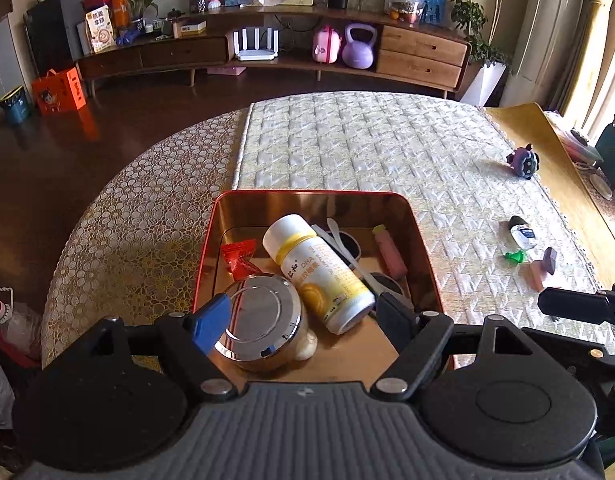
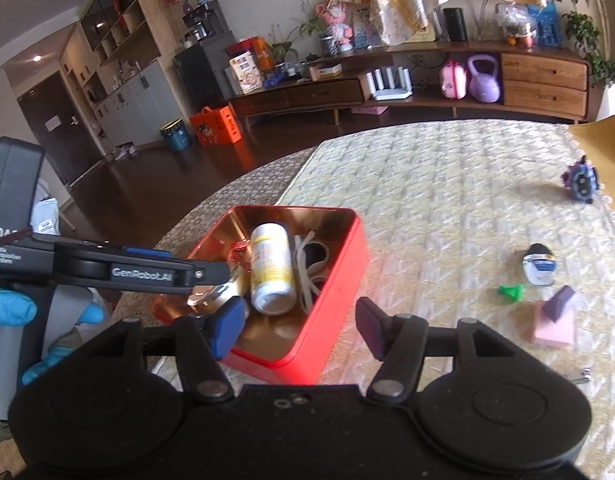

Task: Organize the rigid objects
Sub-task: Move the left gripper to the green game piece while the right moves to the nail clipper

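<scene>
We note the red tin [image 1: 421, 248] on the quilted table mat [image 1: 387, 152], holding a white-and-yellow bottle [image 1: 319, 272], a chrome-lidded jar [image 1: 263, 320] and sunglasses [image 1: 353, 246]. Our left gripper [image 1: 303, 320] gapes wide above the jar, gripping nothing. Our right gripper [image 2: 297, 326] stands open and empty over the tin's near edge.

Left tool [image 1: 303, 320]: blk linkage arms, silver rivets at pivots, two round blk housings, grey ribbed body w/ small logo at centre. Blue pad on one finger [image 1: 211, 326], other pad dark. Seen side-on in right wrist view: white "GenRobot.AI" lettering on blk arm, further white text on dark grip, only partly legible.

Right tool [image 2: 295, 324]: same blk linkage, silver rivets, round housings; body plain blk w/ two small screws. Blue pad on one finger, other pad dark purple.

Hand [image 2: 15, 332]: blue glove worn.
</scene>
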A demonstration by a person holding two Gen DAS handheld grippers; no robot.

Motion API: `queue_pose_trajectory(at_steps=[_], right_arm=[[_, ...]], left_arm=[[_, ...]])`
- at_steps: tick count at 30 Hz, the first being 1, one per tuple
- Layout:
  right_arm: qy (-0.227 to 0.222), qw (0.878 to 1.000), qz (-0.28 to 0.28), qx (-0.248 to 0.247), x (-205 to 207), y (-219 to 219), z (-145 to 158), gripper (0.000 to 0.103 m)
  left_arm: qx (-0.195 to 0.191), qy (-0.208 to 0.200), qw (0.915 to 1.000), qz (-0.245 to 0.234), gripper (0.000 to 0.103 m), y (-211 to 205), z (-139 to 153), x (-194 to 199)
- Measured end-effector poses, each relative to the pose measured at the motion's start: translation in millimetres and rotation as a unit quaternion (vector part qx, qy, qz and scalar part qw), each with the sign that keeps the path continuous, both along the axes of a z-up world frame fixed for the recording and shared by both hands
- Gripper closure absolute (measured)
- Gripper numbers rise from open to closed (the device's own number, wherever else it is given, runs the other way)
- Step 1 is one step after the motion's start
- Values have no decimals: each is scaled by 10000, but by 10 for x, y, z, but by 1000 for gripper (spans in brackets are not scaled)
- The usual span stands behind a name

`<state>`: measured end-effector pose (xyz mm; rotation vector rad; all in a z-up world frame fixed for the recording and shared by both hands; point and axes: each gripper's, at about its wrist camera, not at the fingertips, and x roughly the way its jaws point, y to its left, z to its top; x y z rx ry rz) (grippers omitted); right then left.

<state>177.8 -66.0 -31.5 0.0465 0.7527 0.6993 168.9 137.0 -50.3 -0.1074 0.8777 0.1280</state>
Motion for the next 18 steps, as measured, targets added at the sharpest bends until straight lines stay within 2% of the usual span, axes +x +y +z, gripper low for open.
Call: queue_pose_trajectory(at_steps=[2,7,11,14,18], right_arm=[[-62,9999,-91,2,-47,-78,25,29],[-136,9992,-371,92,-158,-324,56,20],[-371,9974,-611,59,-263,-498,74,9],[-534,9953,-804,27,-330,-654,63,3],[-607,9929,-1018,-10,-383,-851,0,3]], left_arm=[[-16,-83,9999,-59,23,-82,47,-57],[93,-261,9994,-211,23,-325,114,-180],[39,-356,9986,-388,23,-541,155,-244],[6,-392,9979,-517,23,-707,166,-267],[-21,-414,9974,-593,20,-911,148,-264]])
